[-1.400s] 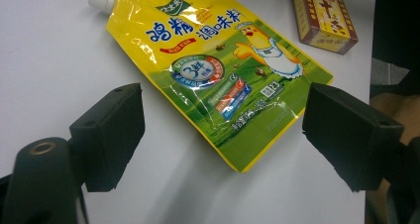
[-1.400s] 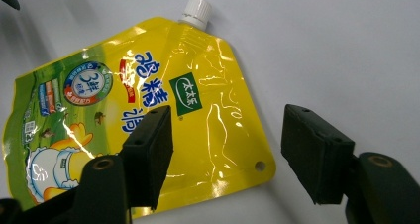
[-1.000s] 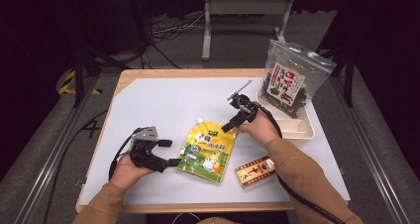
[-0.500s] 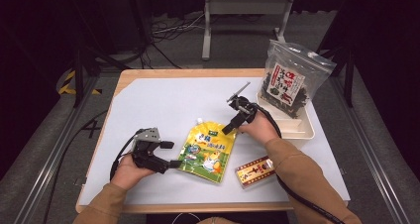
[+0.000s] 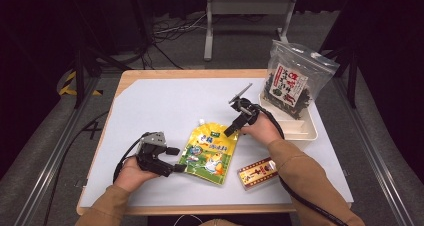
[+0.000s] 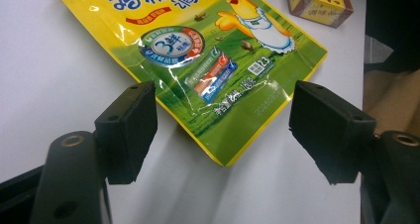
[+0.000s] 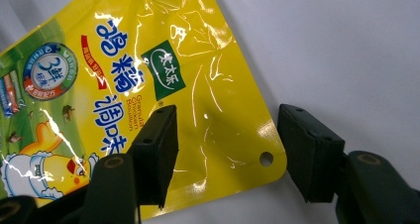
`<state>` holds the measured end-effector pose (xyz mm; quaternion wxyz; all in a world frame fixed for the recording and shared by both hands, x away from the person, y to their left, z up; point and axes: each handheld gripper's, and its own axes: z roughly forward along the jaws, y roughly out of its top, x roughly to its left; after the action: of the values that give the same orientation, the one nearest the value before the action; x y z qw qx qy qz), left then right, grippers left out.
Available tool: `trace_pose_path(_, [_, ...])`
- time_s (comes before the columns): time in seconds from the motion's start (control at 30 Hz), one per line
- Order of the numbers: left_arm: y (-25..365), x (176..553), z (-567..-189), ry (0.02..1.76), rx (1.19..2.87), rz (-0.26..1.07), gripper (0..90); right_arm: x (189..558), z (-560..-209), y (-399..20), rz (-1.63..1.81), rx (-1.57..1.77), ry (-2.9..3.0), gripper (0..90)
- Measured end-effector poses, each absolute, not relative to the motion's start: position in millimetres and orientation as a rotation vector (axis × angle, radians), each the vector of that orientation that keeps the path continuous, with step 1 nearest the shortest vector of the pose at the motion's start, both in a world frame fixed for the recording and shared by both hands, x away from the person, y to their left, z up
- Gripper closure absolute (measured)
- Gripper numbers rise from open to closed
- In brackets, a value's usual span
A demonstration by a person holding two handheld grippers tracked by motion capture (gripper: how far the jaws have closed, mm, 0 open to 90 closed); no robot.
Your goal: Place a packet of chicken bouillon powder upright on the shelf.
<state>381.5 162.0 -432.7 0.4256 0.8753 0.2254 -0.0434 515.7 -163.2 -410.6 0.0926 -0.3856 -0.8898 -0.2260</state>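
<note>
A yellow and green bouillon pouch (image 5: 210, 151) lies flat on the white mat. My left gripper (image 5: 176, 159) sits at its lower left edge. In the left gripper view the pouch's bottom corner (image 6: 233, 130) lies between the open jaws, and neither pad touches it; these jaws have just been closing. My right gripper (image 5: 231, 131) hovers at the pouch's upper right corner. Seen from the right gripper (image 7: 233, 149), the corner with the punched hole (image 7: 266, 158) lies between the open jaws, which have narrowed slightly; nothing is gripped.
A small red and gold box (image 5: 257, 172) lies by the right forearm, near the table's front edge; it also appears in the left gripper view (image 6: 322, 3). A white tray (image 5: 305, 133) at the right holds an upright dark seaweed bag (image 5: 290, 81).
My left gripper has edged right toward the pouch's corner and its jaws have narrowed. The right hand has stayed put at the upper corner.
</note>
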Motion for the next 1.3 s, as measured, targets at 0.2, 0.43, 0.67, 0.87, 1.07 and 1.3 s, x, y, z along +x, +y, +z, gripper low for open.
trace_pose_path(0.2, [157.6, 380.7, -435.4, 0.551, 2.211, -0.114, 27.7, 515.3, -404.3, -167.6, -0.730, -1.157, -2.599, 46.5])
trace_pose_path(0.43, [153.7, 381.9, -440.4, 0.567, 2.241, -0.146, 26.8, 511.0, -396.2, -165.1, -0.762, -1.123, -2.579, 51.9])
trace_pose_path(0.67, [154.1, 382.0, -440.6, 0.567, 2.236, -0.154, 26.7, 506.9, -401.1, -153.9, -0.715, -1.088, -2.590, 51.8])
trace_pose_path(0.87, [154.9, 382.5, -441.0, 0.573, 2.226, -0.159, 26.5, 511.4, -412.1, -152.8, -0.678, -1.119, -2.566, 53.6])
trace_pose_path(1.07, [154.3, 382.3, -441.3, 0.574, 2.229, -0.155, 26.3, 513.1, -416.4, -148.9, -0.621, -1.121, -2.582, 60.8])
trace_pose_path(1.3, [151.5, 381.3, -441.1, 0.588, 2.243, -0.141, 25.6, 511.9, -416.7, -146.8, -0.612, -1.119, -2.608, 65.6])
